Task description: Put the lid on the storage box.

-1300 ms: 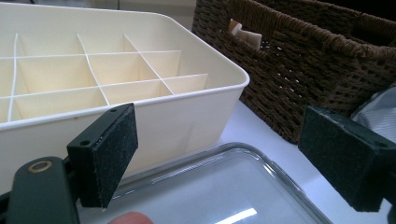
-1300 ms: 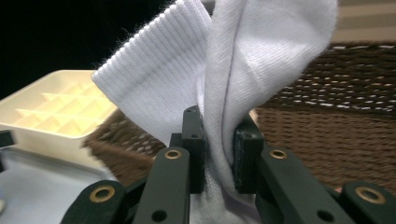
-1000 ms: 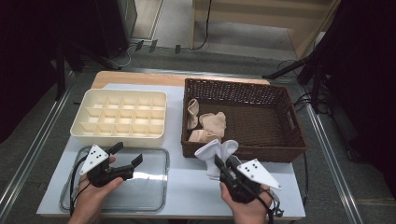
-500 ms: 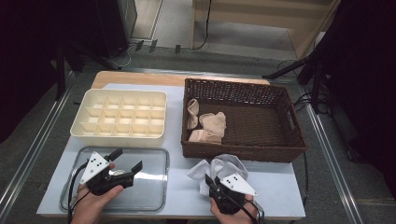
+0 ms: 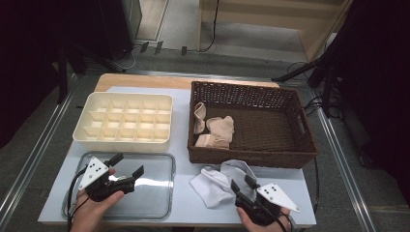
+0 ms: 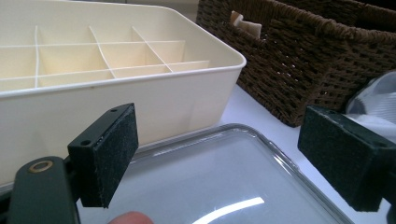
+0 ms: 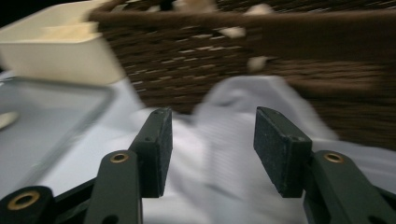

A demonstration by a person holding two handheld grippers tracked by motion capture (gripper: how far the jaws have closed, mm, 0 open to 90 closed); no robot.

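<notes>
Taking the wicker basket (image 5: 304, 145) as landmark, we find the white cloth (image 5: 220, 181) on the table just before its front wall. Right gripper (image 5: 243, 184) jaws apart, empty; left gripper (image 5: 126, 166) likewise. We recommend pinching one edge only.

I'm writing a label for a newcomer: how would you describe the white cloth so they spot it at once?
Start at the brown wicker basket on the table's right half. On the tabletop just in front of its near wall, right of the clear tray, lies the white cloth, crumpled, with the right gripper open just behind it. Unlike the beige socks, it is white and lies outside the basket.
</notes>
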